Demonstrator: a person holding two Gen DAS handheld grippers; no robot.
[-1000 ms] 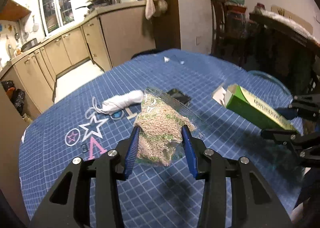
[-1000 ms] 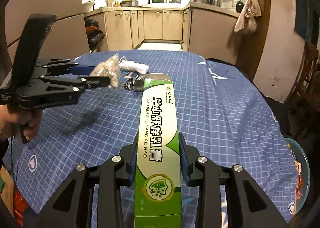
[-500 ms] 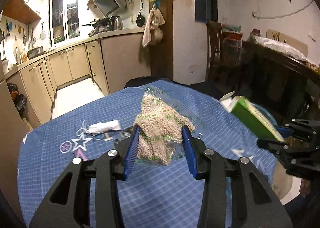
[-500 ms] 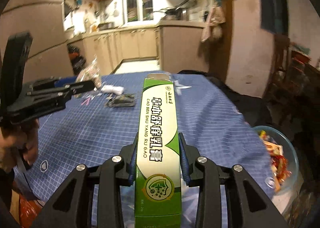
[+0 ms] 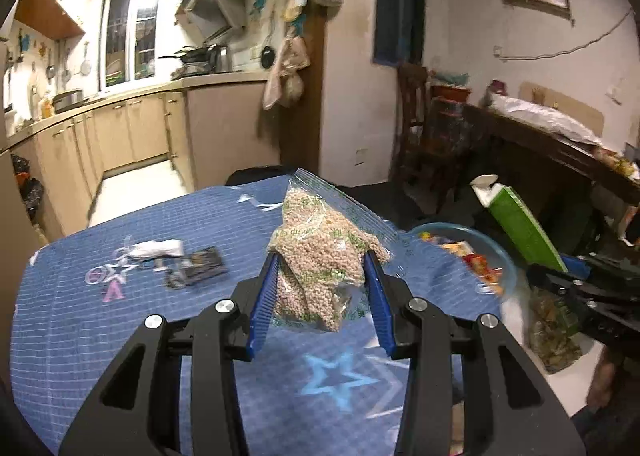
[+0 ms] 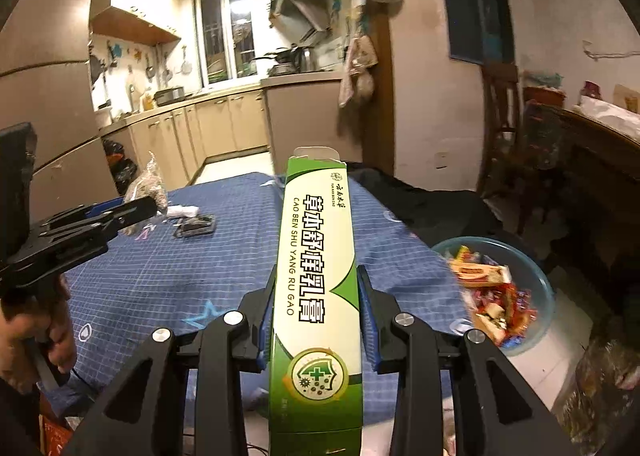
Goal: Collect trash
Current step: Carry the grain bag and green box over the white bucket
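My left gripper [image 5: 322,256] is shut on a clear plastic bag of brown pellets [image 5: 320,252], held in the air above the blue checked tablecloth [image 5: 120,328]. A long green and white carton [image 6: 316,288] sticks forward out of my right gripper [image 6: 316,276], whose pads press on its sides. In the left wrist view the same green carton [image 5: 520,228] shows at the right, above a round glass bowl [image 5: 500,256] filled with wrappers. From the right wrist view the left gripper [image 6: 136,208] with the pellet bag [image 6: 146,184] hangs at the left, and the wrapper bowl [image 6: 540,288] lies off the table's right edge.
On the cloth lie a white crumpled wad with string [image 5: 158,248] and a flat black packet [image 5: 200,266]. A hand [image 6: 36,336] holds the left gripper's handle. Kitchen cabinets [image 5: 132,136] stand behind the table; a dark wooden chair [image 5: 420,128] and sideboard [image 5: 560,160] stand at the right.
Both grippers have swung to the right and risen with their loads still held. The wrapper bowl has come into view beyond the table's right edge; the wad and packet have slid left.
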